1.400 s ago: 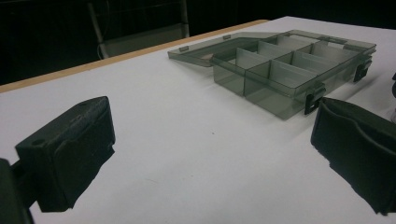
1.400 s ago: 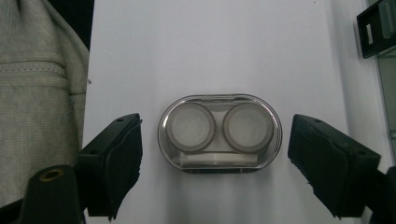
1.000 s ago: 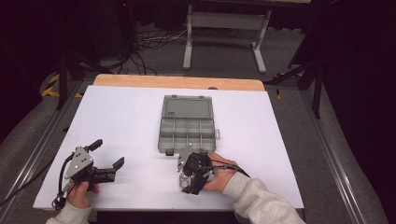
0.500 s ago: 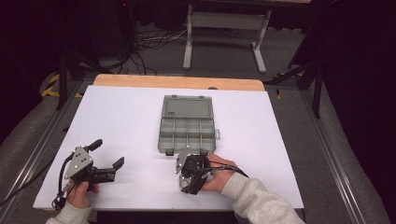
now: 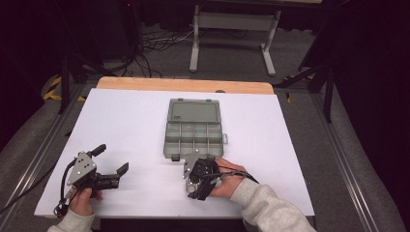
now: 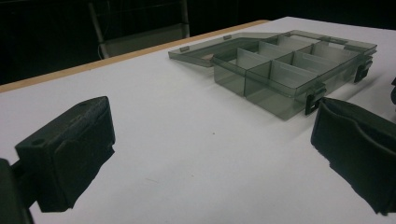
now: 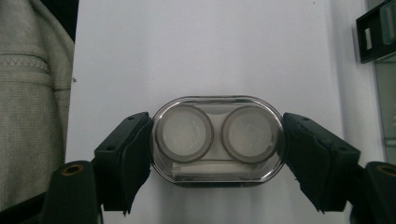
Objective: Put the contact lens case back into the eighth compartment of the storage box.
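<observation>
High view showed the right gripper [image 5: 189,175] at six o'clock of the organizer box [image 5: 194,129], its load hidden beneath the hand. Left gripper view showed the left gripper [image 6: 210,158] gaping, empty. Right gripper view showed jaws clamped on a clear lens case [image 7: 218,140], its lower edge cut off.

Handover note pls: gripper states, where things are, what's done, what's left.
Right gripper: shut on the clear oval case with two round wells, held at its ends just above the white table, near the organizer box's front edge.
Left gripper: open, holding nothing, idle at front left.
Organizer box: lid open flat, compartments look empty.
Done: case grasped.
Left: probably place the case into a compartment and close the lid.
</observation>
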Available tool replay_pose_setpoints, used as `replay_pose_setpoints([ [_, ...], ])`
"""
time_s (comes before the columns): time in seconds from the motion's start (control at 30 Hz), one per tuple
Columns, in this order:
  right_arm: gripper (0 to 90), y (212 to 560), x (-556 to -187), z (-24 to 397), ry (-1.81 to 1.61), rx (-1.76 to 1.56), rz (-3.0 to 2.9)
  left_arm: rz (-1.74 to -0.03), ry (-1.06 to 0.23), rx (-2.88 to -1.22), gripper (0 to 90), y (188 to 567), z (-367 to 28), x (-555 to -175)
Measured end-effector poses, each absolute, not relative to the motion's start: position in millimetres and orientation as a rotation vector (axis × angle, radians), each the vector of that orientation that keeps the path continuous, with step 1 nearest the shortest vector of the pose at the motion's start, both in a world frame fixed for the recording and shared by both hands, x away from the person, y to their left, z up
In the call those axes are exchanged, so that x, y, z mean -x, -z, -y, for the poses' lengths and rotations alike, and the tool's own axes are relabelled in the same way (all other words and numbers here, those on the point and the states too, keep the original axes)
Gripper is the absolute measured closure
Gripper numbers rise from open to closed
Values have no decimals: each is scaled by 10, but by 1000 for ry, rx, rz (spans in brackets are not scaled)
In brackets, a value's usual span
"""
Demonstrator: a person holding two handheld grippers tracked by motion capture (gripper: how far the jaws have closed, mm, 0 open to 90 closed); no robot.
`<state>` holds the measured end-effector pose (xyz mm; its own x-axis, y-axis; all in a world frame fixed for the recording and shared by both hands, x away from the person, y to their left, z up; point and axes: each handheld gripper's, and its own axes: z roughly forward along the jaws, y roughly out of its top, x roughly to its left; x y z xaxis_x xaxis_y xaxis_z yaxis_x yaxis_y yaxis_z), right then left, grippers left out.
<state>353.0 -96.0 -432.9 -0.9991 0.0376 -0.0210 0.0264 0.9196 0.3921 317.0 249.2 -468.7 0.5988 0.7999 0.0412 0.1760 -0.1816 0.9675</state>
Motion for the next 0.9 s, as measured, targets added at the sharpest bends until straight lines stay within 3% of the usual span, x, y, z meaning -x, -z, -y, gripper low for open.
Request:
replay_pose_setpoints([
  [0.9,266,4078,-3537,1136,-833,-40,-2927,-812,-686,-1696,4,4688,-2489,-3171],
])
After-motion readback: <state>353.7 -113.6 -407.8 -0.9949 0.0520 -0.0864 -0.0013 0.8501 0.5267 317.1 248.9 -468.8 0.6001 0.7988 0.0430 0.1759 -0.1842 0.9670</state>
